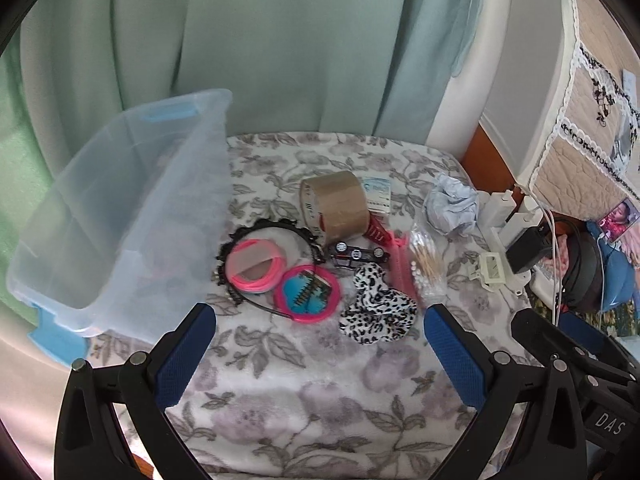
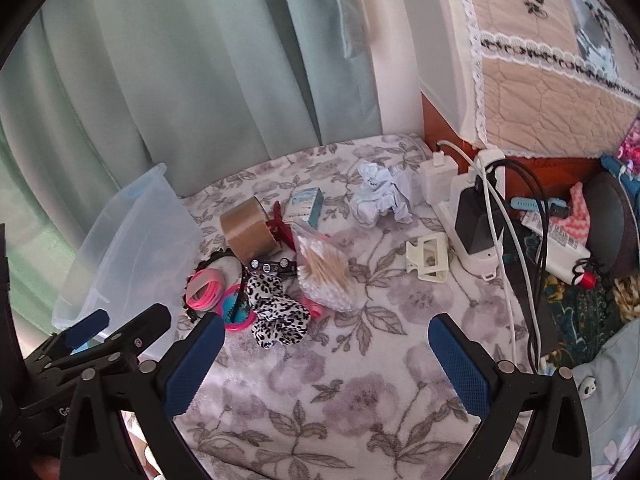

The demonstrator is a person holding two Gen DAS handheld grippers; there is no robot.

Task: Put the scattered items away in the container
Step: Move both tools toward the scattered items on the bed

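- Left gripper (image 1: 320,320): jaws wide apart, nothing between them, hovering over the floral blanket (image 1: 304,400) near the item pile.
- Right gripper (image 2: 326,330): jaws also spread, empty, over the blanket on the near right side.
- Clear plastic container (image 1: 120,216) with blue handles sits far left on the blanket, beside the curtain (image 1: 260,40); looks empty, though the frosted walls make that hard to confirm.
- Pile in the middle, just right of the container: brown tape roll (image 1: 336,204), pink hair ties (image 1: 256,266) inside a black headband (image 1: 272,226), round pink mirror (image 1: 307,294) touching them.
- Leopard-print scrunchie (image 1: 376,306) near the pile's right edge, toy car (image 1: 358,255) just behind it.
- Bag of cotton swabs (image 1: 426,268) and pink clip (image 1: 400,264) right of the car.
- Small box (image 2: 306,204) and crumpled paper (image 2: 380,196) farther back.
- White hair claw (image 2: 428,258) lies apart on the right, near the power strip (image 2: 472,232).
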